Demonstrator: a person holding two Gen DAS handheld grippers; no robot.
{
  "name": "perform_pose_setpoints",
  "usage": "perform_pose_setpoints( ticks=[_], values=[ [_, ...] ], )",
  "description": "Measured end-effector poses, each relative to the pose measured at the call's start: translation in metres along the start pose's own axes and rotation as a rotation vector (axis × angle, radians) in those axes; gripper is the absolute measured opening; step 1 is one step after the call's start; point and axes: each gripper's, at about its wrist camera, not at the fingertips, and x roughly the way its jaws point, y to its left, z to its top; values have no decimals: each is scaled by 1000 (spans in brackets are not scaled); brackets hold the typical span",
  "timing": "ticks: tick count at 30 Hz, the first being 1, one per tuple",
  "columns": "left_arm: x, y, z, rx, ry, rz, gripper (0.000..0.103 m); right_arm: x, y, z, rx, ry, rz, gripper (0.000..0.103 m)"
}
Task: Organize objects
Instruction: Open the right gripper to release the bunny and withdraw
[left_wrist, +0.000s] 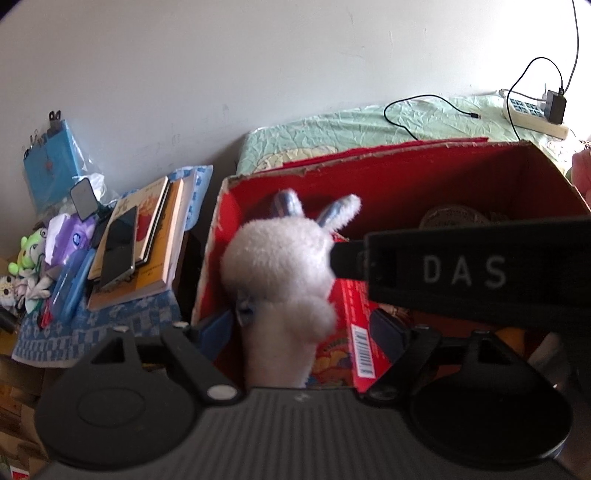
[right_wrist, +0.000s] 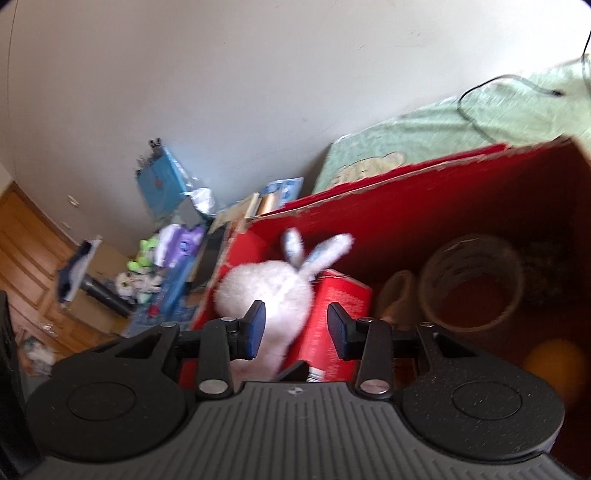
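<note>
Bunny (left_wrist: 280, 266), white plush with blue-lined ears, stood upright in the left end of the red box (left_wrist: 424, 173), between the left gripper (left_wrist: 301, 334) fingers. Left jaws were spread wide, blue pads either side of the bunny's lower body; contact could not be confirmed. Right gripper (right_wrist: 295, 321) jaws were also apart, empty, hanging over the same corner, the bunny (right_wrist: 273, 291) just beyond the left pad. A red carton (right_wrist: 338, 314) stood touching the bunny's right side. Farther right in the box lay a tape roll (right_wrist: 476, 284) and an orange ball (right_wrist: 554, 360). Left of the box, on a blue checked cloth (left_wrist: 110, 325), lay stacked books (left_wrist: 147, 240) with a phone (left_wrist: 120, 251) on top. Behind the box, a green bed cover (left_wrist: 369, 125) carried a power strip (left_wrist: 532, 114) and black cable (left_wrist: 413, 107).
</note>
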Motion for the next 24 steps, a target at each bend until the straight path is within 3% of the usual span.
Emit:
perform_pose_setpoints(
  ticks=[14,24],
  values=[
    [-22,-24,-1,-12,-14,-16,87,-49,-3,-16,-68,-90,-136,42],
    [-45,-62,4,-11,-26,12,90,-87,-22,-20,-59,-120,-125,42]
  ],
)
